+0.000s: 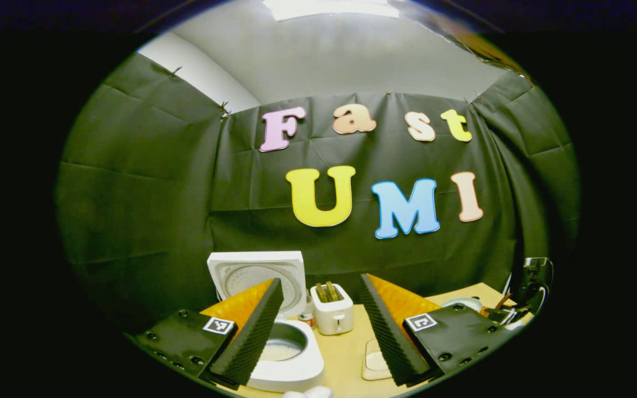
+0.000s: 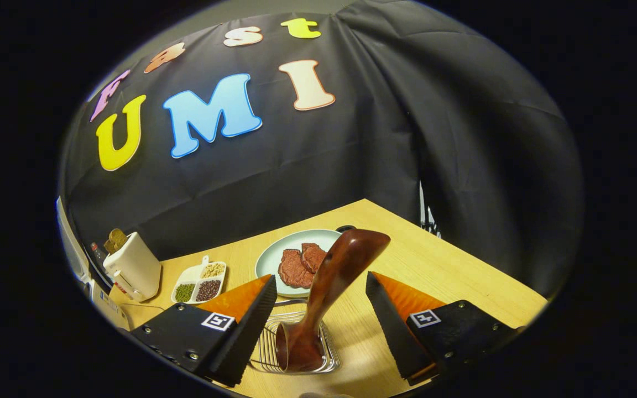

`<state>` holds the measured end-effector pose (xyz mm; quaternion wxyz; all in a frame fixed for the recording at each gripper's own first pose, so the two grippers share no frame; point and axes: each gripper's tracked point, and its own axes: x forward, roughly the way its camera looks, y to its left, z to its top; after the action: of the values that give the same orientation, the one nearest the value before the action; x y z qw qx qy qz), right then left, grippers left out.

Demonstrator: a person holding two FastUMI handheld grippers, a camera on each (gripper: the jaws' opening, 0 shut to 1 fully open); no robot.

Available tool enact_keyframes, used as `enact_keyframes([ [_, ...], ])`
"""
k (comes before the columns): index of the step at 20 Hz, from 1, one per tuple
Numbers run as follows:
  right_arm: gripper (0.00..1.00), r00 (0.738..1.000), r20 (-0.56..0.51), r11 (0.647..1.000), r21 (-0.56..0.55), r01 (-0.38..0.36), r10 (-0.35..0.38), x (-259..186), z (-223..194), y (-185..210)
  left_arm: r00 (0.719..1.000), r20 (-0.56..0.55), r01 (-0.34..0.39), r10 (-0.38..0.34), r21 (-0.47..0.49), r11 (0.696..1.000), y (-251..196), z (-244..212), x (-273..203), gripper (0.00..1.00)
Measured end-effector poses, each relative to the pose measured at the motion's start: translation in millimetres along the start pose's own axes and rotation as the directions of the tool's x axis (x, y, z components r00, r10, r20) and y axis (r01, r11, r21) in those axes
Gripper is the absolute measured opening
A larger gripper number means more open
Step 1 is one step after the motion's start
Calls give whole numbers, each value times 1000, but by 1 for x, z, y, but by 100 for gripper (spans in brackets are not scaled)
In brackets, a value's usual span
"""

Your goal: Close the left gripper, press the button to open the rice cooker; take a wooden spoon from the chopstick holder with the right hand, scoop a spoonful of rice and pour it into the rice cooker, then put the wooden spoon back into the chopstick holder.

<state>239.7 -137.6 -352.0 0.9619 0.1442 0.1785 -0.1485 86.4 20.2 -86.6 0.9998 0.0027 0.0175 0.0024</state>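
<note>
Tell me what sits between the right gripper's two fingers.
In the right gripper view, the wooden spoon stands in the wire chopstick holder between the open fingers; neither finger touches it.

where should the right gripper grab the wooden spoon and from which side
Grip the wooden spoon on the narrow stretch of its handle above the wire chopstick holder, below the broad flared end. It stands nearly upright, leaning slightly, already between the open fingers of the right gripper. So probably come from the near side, fingers level either side of the handle, close, then lift up.
</note>
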Motion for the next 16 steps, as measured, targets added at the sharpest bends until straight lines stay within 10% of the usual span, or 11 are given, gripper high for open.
enact_keyframes([
  [6,99,1000,8,1000,12,-25,24,11,9,4,1000,-7,-12,12,6,1000,-4,-1,4,98],
  [8,81,1000,1,1000,16,-25,25,18,10,2,1000,-7,-8,8,6,1000,-6,0,5,98],
  [11,24,998,-8,998,17,-55,55,13,8,10,1000,-2,-9,9,13,1000,-4,2,4,98],
  [16,20,997,27,996,-56,-65,67,-4,16,21,1000,-7,-13,13,-3,1000,5,-1,4,98],
])
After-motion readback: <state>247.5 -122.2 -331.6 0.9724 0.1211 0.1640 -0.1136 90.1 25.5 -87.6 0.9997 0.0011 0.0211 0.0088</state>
